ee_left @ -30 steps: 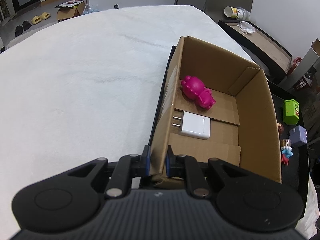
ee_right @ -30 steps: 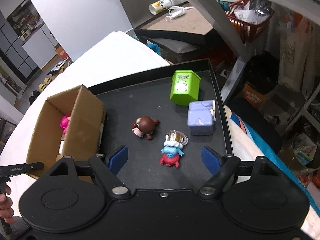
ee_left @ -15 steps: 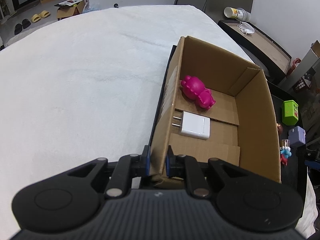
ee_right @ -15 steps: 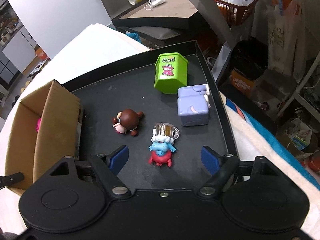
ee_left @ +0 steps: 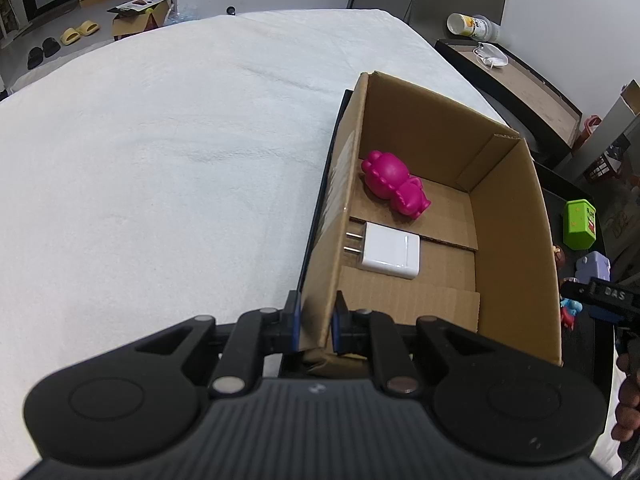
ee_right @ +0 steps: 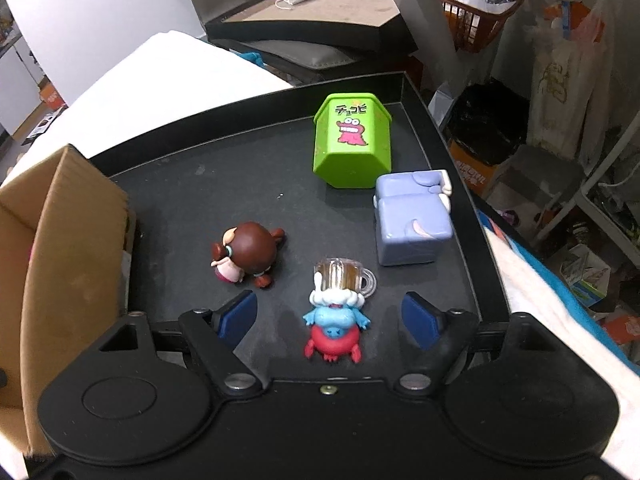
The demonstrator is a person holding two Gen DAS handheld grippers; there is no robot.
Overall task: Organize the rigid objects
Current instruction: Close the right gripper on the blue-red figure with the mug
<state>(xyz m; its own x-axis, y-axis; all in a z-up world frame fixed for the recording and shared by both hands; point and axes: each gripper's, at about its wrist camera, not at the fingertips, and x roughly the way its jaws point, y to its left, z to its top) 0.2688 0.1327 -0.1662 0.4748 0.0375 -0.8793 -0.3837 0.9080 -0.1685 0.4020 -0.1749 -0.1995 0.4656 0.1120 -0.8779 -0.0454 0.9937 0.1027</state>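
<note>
Left gripper (ee_left: 316, 322) clamps cardboard box (ee_left: 516, 240) wall edge.

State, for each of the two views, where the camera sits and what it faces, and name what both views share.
Left wrist: on the left gripper, its fingers shut on the cardboard box wall, looking into the box.
Right wrist: on the open right gripper, looking down at the blue and red figure on the black tray.
Shared: box, tray, green toy.

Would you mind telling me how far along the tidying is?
Done: the pink toy and white charger lie in the cardboard box. In hand: the left gripper clamps the box wall; the right gripper, open, straddles the blue-and-red figure. Left: brown figure, green box, purple cube.
</note>
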